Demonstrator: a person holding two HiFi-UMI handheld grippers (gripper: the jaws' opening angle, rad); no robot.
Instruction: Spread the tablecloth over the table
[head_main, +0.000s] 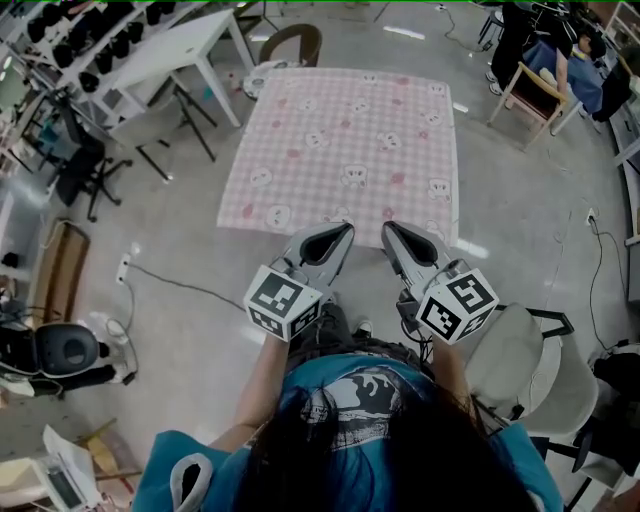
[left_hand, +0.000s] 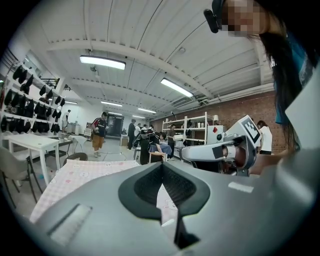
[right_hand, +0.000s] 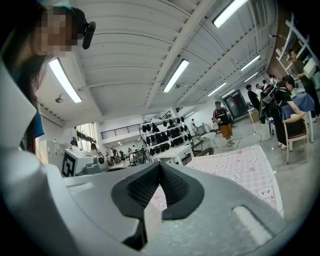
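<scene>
My left tool (head_main: 344, 229) and right tool (head_main: 389, 228) sit side by side, level, each closed tight on the near edge of the cloth (head_main: 345, 140). The pink checked cloth lies spread flat ahead of me and hides the worktop under it. A white table (head_main: 170, 50) stands well off to its left.
</scene>
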